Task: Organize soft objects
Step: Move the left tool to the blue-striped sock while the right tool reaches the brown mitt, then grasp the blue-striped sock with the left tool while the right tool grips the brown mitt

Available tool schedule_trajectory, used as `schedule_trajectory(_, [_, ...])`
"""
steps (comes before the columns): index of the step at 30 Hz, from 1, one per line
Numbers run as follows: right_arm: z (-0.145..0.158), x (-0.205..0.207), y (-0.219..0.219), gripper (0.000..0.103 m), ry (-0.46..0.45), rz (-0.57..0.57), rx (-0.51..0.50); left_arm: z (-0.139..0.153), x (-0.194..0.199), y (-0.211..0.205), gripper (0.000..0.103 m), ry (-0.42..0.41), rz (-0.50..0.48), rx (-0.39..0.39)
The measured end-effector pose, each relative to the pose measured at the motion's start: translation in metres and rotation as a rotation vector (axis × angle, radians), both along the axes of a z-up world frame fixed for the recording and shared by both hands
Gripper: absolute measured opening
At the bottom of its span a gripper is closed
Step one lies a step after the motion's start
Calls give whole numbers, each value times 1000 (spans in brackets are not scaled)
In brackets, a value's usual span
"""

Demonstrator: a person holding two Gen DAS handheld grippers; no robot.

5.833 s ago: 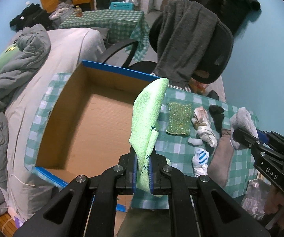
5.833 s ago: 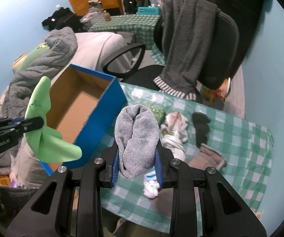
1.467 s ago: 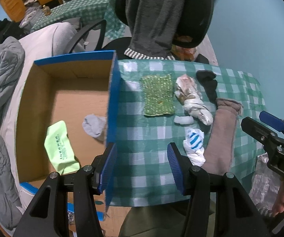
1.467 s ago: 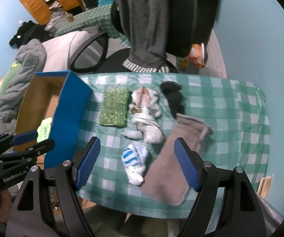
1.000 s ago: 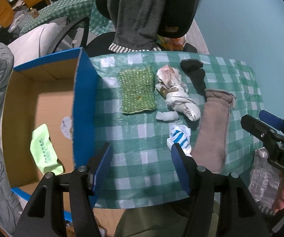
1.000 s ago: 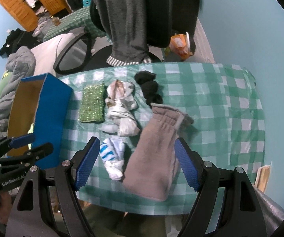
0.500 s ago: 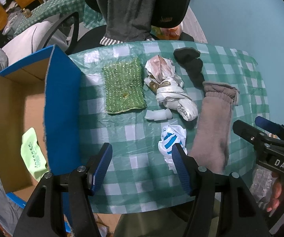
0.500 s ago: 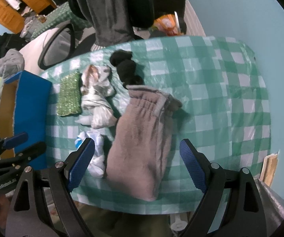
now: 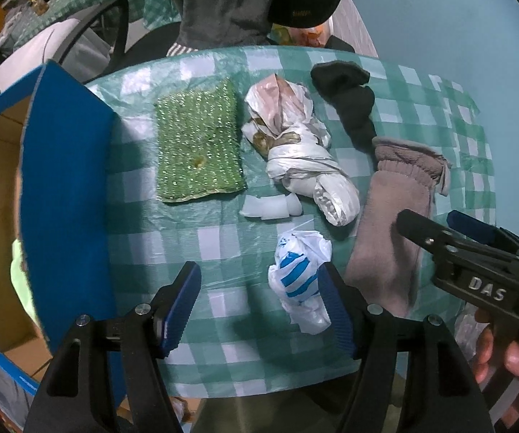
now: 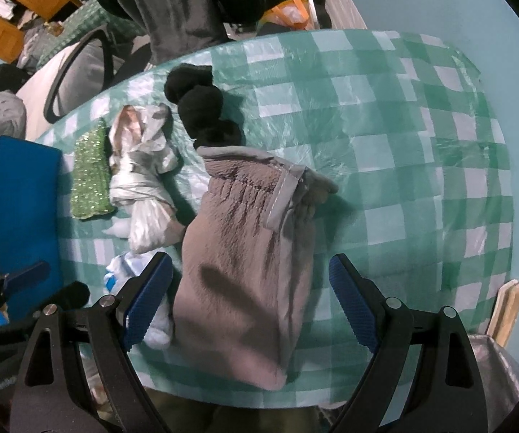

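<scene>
Gingham tablecloth [image 10: 385, 115] bears soft clutter; both grippers [image 9: 259, 303] [image 10: 248, 299] gape, empty.

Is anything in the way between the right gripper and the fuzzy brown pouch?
Nothing visible. The open right gripper hangs straight over the brown pouch, its fingers either side of it. The blue-and-white bag lies just beside one finger, not in between.

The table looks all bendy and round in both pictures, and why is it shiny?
Left wrist view: the fisheye lens bows the table edge into a curve, and its plastic cover throws pale glare near the sponge. Right wrist view: same bulge, glare beside the mitt, and corners go black.
</scene>
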State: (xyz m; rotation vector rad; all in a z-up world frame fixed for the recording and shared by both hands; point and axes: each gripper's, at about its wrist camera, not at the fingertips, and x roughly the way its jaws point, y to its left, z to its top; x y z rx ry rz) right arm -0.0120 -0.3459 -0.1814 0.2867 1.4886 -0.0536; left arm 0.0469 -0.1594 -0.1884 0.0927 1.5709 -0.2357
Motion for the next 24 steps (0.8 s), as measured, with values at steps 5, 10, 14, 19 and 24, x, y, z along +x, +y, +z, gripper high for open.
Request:
schedule_trajectory(5, [-14, 6, 1, 89, 38, 2, -30, -10, 4, -5, 71, 20, -2, 10])
schedule_trajectory(10, [-24, 12, 1, 89, 69, 14, -45, -20, 7, -7, 71, 49, 15, 8])
schedule_trajectory(14, [-34, 16, 1, 89, 91, 17, -36, -29, 8, -8, 71, 73, 23, 6])
schedule_trajectory(19, [-45, 17, -8, 90, 121, -7, 1, -36, 6, -9, 74, 112, 34, -4])
schedule_trajectory(24, [-43, 15, -8, 90, 109, 11, -26, -42, 3, -11, 74, 139, 44, -13])
